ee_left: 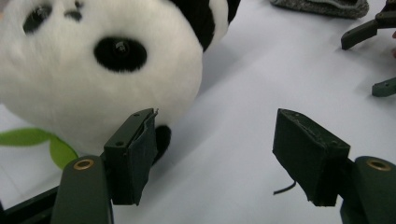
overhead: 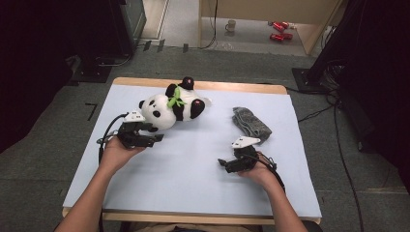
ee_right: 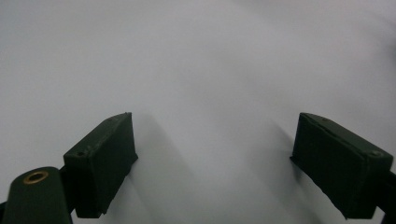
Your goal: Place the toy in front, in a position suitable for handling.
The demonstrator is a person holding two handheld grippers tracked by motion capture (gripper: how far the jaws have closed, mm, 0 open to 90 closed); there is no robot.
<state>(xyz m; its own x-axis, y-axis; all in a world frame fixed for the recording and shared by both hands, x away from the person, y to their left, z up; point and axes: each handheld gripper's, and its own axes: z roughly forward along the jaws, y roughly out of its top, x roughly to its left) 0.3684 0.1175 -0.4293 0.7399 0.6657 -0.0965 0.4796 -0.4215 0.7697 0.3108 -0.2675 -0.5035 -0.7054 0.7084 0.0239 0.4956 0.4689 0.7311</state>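
A black-and-white panda plush (overhead: pixel 171 107) with a green leaf at its neck lies on its side at the back left of the white-covered table (overhead: pixel 193 188). My left gripper (overhead: pixel 155 138) is open just in front of the panda's head. In the left gripper view the panda's face (ee_left: pixel 93 70) is close behind the left jaw, and nothing is between the jaws of the left gripper (ee_left: pixel 215 156). A folded grey cloth (overhead: pixel 250 122) lies at the right. My right gripper (overhead: pixel 222 163) is open in front of the cloth, low over bare table (ee_right: pixel 210 70), holding nothing.
The table's wooden edge (overhead: pixel 198 86) runs along the back. On the floor beyond are a mug (overhead: pixel 231 25), red cans (overhead: pixel 279 30), black stands and cables (overhead: pixel 338 145). The other gripper's jaws (ee_left: pixel 369 32) and the grey cloth (ee_left: pixel 322 7) appear far off in the left gripper view.
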